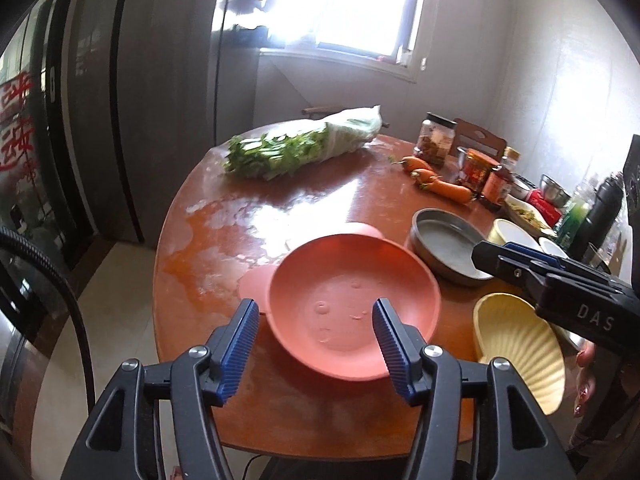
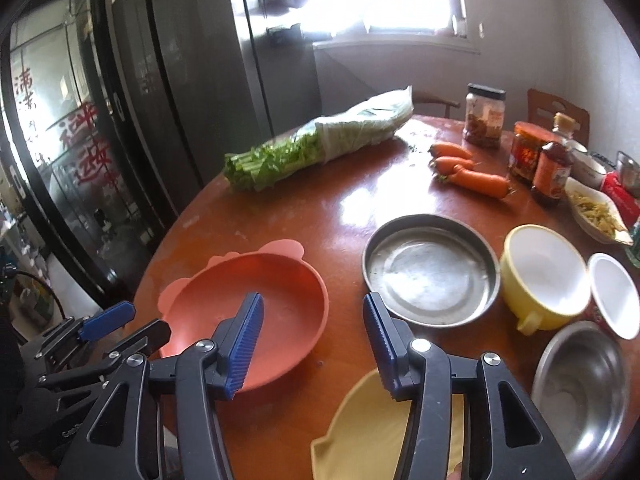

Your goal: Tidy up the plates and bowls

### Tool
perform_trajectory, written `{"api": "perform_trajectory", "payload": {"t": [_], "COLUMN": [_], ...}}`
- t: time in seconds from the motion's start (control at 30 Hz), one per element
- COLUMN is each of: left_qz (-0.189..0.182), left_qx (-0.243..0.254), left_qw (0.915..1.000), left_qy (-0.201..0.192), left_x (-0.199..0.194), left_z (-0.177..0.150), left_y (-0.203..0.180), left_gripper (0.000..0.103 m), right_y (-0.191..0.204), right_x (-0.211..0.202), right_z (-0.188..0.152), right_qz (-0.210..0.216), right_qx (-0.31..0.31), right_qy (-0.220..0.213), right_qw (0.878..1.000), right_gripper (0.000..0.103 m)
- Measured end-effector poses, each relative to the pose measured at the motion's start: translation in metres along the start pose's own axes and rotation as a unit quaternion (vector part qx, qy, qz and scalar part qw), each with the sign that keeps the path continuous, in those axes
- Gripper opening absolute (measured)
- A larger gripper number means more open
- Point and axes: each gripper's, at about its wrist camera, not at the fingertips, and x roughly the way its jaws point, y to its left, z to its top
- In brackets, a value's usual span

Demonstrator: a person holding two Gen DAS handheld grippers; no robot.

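Left tongs (image 1: 316, 330) are shown spread and empty, hovering over the near rim of the pink bowl (image 1: 352, 300), which rests on the round surface (image 1: 320, 192) directly ahead of them. Right tongs (image 2: 312, 334) are likewise spread with nothing between the pads; the pink bowl lies ahead-left of them, the steel pan (image 2: 430, 268) ahead-right, and the yellow scalloped plate (image 2: 360, 432) just below. The left tongs are judged nearer the pink bowl. The yellow plate is partly hidden behind the tongs' frame and cut off at the lower edge; whether it lies flat or is hand-held cannot be told.
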Motion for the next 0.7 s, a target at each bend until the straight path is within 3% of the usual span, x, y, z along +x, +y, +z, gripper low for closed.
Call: {"api": "perform_trajectory", "payload": {"t": [0.3, 0.7], "left_qz": [-0.028, -0.061], "left_qx": [0.043, 0.095], "left_qw": [0.9987, 0.9933], "left_qy": [-0.004, 0.019], "left_x": [-0.013, -0.01], "left_z": [-0.008, -0.023], "left_y": [-0.04, -0.093], "left_gripper": [0.059, 0.059], "right_y": [-0.02, -0.053], "right_x": [-0.064, -0.111], "right_z": [-0.024, -0.068], "right_qz": [-0.024, -0.059], "right_qx": [0.016, 0.047], "right_qy": [-0.044, -0.055], "right_qw": [0.999, 0.996], "right_gripper": [0.06, 0.064]}}
